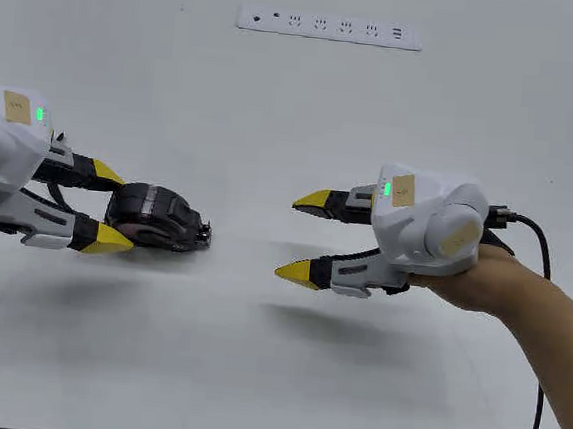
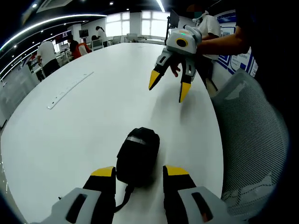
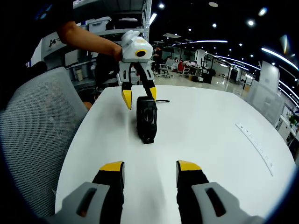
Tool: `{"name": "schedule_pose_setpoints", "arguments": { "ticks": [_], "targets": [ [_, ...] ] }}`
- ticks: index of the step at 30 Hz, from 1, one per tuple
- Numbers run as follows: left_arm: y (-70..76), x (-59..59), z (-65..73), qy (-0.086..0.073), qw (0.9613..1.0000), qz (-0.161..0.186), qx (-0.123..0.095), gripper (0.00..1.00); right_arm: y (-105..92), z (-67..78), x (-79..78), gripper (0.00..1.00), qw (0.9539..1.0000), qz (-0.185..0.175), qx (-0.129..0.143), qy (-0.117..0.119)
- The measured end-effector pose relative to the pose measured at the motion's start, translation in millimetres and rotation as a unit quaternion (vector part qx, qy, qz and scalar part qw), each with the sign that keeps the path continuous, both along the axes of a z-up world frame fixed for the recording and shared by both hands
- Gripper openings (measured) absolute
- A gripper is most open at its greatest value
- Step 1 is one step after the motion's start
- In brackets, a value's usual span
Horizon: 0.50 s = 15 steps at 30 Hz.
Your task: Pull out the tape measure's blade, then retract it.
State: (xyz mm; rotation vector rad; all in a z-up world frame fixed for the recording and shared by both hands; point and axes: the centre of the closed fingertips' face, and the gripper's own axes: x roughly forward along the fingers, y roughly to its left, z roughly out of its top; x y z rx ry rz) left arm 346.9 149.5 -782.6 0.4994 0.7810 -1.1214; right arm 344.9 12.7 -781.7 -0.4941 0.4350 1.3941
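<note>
My left claw (image 1: 109,206) is clamped across the case of the tape measure (image 1: 161,216), steadying it low on the bench (image 1: 253,372). Its hook (image 1: 205,232) points toward my other hand so the blade can come straight out. My right claw (image 1: 286,238) is spread wide and empty, apart from the hook and lined up to reach it. The blade looks fully wound in. I count one tape measure, two claws and one power strip (image 1: 329,27) on the bench's far side.
</note>
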Motion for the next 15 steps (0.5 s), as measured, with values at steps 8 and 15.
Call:
{"name": "schedule_pose_setpoints", "arguments": {
  "ticks": [8,15],
  "targets": [
    [2.9,5.4,-7.0,0.001,0.9999,-0.007,0.013,0.29,17.0,-8.1,3.1,0.39,0.9999,0.01,0.0,0.007],
    [2.5,5.0,-8.1,-0.004,0.9998,-0.012,0.016,0.28,34.2,-13.7,8.5,0.35,0.9998,0.012,0.001,0.013]
  ]
}}
